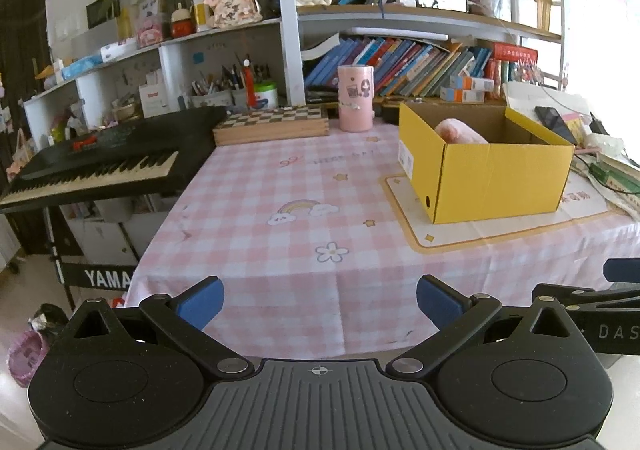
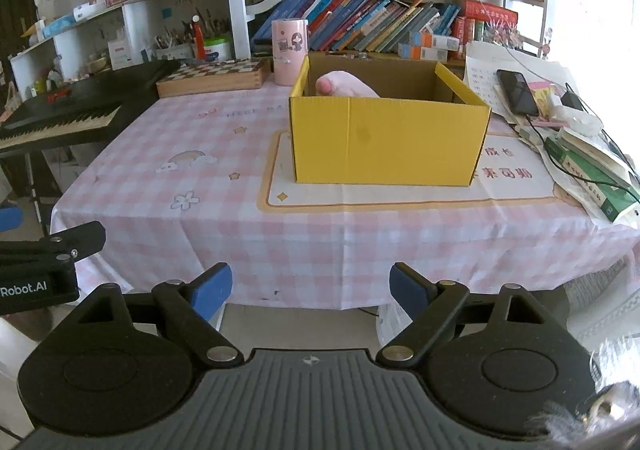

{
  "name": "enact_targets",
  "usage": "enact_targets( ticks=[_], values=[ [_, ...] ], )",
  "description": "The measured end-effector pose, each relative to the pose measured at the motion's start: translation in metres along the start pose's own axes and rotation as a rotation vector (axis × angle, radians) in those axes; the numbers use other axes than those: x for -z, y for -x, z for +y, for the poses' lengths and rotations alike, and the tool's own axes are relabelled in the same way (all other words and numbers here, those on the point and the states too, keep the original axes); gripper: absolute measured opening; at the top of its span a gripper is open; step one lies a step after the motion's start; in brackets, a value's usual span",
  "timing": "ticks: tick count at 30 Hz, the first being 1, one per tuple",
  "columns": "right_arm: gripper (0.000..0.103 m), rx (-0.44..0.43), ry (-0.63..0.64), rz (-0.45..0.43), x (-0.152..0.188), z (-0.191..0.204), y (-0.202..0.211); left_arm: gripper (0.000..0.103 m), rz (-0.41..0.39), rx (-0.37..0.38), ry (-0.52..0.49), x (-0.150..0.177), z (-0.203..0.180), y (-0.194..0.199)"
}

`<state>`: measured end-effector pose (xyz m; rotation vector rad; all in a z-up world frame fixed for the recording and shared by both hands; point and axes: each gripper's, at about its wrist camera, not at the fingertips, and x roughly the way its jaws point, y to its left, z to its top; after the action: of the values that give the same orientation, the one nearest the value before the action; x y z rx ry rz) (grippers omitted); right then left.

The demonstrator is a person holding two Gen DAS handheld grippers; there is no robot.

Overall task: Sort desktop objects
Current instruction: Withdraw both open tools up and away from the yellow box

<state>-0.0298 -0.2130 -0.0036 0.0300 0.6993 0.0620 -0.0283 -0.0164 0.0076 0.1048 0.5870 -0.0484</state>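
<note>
A yellow cardboard box (image 1: 492,178) (image 2: 384,138) stands open on a cream mat on the pink checked tablecloth (image 1: 280,186) (image 2: 168,146). A soft pink object (image 1: 458,130) (image 2: 344,86) lies inside it, partly hidden by the box wall. A pink cylindrical cup (image 1: 355,98) (image 2: 289,52) stands behind the box. My left gripper (image 1: 320,300) hovers open at the table's near edge with nothing between its blue pads. My right gripper (image 2: 310,290) is also open and empty, just off the front edge, facing the box.
A black keyboard (image 1: 96,166) (image 2: 60,118) sits left of the table, a wooden checkerboard case (image 1: 272,124) (image 2: 212,76) at the back. Books, papers and a phone (image 2: 518,92) pile up at the right. Bookshelves (image 1: 400,62) stand behind.
</note>
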Motion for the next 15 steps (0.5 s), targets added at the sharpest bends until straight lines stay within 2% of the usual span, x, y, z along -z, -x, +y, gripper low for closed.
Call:
enact_targets(
  ticks=[15],
  values=[
    [0.09, 0.01, -0.015, 0.006, 0.0033, 0.0019, 0.0021, 0.103, 0.015, -0.022, -0.01, 0.0035, 0.0035, 0.0014]
  ],
)
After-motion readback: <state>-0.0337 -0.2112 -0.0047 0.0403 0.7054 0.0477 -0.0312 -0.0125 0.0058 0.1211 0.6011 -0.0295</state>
